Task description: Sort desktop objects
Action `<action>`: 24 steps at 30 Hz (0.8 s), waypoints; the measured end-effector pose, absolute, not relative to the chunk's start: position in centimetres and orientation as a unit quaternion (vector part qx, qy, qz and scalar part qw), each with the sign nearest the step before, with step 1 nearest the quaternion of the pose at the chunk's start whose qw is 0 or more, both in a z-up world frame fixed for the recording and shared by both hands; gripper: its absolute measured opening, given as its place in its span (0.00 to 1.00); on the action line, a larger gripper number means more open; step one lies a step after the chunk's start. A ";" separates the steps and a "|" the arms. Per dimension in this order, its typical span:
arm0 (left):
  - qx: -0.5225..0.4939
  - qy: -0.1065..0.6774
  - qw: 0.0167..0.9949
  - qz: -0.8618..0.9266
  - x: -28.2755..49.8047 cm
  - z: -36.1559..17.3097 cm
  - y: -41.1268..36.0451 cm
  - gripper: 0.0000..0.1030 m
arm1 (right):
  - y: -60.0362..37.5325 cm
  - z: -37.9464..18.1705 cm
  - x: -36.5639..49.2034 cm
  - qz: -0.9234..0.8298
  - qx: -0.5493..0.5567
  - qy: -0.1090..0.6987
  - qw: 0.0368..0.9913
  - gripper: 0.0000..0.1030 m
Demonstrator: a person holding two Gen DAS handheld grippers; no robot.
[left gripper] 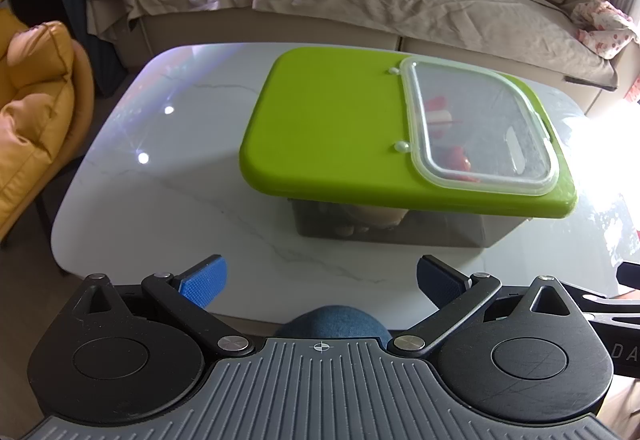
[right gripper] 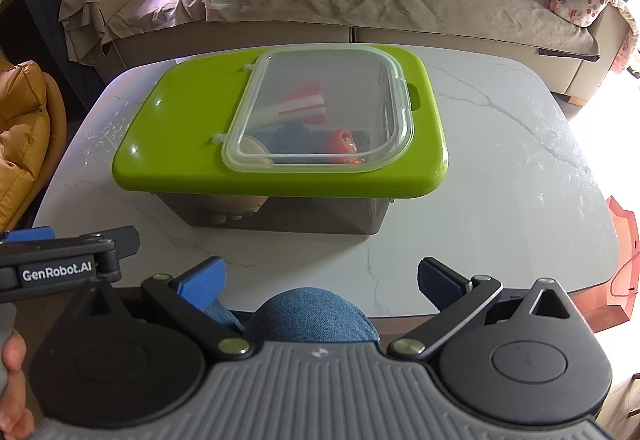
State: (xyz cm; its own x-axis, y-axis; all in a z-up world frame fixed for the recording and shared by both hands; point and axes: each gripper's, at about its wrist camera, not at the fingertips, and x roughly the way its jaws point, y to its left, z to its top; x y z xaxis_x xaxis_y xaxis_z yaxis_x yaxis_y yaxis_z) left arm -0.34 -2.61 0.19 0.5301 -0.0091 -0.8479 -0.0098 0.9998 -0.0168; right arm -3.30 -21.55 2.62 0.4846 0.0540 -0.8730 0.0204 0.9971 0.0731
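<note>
both grippers, left gripper (left gripper: 320,280) and right gripper (right gripper: 320,280), spread wide, empty, at near table edge. grey translucent storage box (right gripper: 280,214) with lime-green plastic lid (right gripper: 180,144) sits mid white marble table (right gripper: 500,160), toys inside. likely light, rigid, slick; grip overhanging lid rim.

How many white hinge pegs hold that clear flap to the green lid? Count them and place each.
2. Both sit on the clear flap's left edge on the green lid: one at the far corner, one at the near corner. None seem hidden.
</note>
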 end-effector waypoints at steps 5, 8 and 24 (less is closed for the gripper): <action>-0.009 0.485 0.874 0.000 -0.3 0.2 -2.6 1.00 | -21.6 2.6 -3.4 0.010 0.036 0.508 0.861 1.00; -0.010 0.485 0.874 0.000 -0.3 0.2 -2.6 1.00 | -21.7 2.7 -3.5 0.010 0.036 0.508 0.860 1.00; 0.006 0.474 0.881 0.000 -0.4 0.4 -2.8 1.00 | -21.6 2.6 -3.3 0.012 0.034 0.511 0.859 1.00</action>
